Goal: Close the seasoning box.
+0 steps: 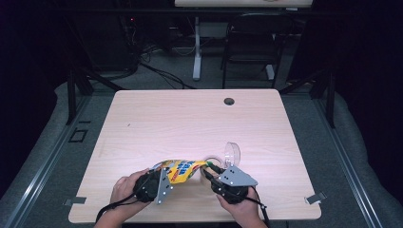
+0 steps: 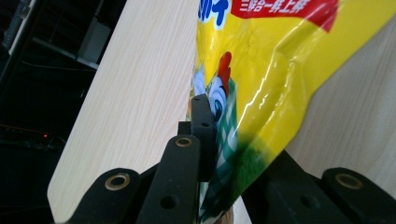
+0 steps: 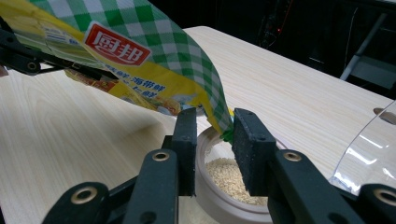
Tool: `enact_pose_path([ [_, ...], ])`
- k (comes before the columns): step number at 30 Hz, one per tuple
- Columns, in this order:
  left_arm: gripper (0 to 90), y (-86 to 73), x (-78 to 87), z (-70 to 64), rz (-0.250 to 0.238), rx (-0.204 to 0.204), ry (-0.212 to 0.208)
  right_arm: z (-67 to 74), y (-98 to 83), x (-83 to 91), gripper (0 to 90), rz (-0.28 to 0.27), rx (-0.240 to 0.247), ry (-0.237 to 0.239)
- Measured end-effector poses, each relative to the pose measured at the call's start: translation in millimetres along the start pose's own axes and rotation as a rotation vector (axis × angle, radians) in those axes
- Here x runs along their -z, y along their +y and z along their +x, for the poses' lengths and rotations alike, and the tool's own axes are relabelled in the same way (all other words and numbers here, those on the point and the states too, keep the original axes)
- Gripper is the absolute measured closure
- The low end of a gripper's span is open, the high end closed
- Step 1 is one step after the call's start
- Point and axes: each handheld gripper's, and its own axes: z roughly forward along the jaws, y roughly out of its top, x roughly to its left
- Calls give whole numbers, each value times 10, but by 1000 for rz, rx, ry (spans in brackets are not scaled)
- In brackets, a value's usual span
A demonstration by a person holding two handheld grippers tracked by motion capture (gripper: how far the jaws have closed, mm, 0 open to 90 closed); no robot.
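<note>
Dark room; chair (image 1: 252, 42) behind pale wooden table (image 1: 190, 118)

Left gripper (image 2: 224, 154) clamped on lower corner of yellow seasoning packet (image 2: 275, 79), black jaws rising from bottom edge with green-checked part of the film pinched between them. Packet printed with cartoon rooster (red comb), red banner with white characters along top edge, blue lettering beside it; glossy film creased, running up and to the right out of the picture. Light wood table (image 2: 140, 93) behind packet on both sides, its edge slanting at left against a dark background with one small red light.
</note>
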Motion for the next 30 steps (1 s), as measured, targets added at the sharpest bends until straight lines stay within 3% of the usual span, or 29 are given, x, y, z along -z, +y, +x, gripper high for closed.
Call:
enact_pose_path([
  [10, 871, -39, -31, 25, -21, 46, -34, -9, -21, -16, 600, 5, 0, -1],
  [30, 875, -127, -97, 65, -50, 146, -103, -33, -44, -13, 590, 3, -17, -19],
])
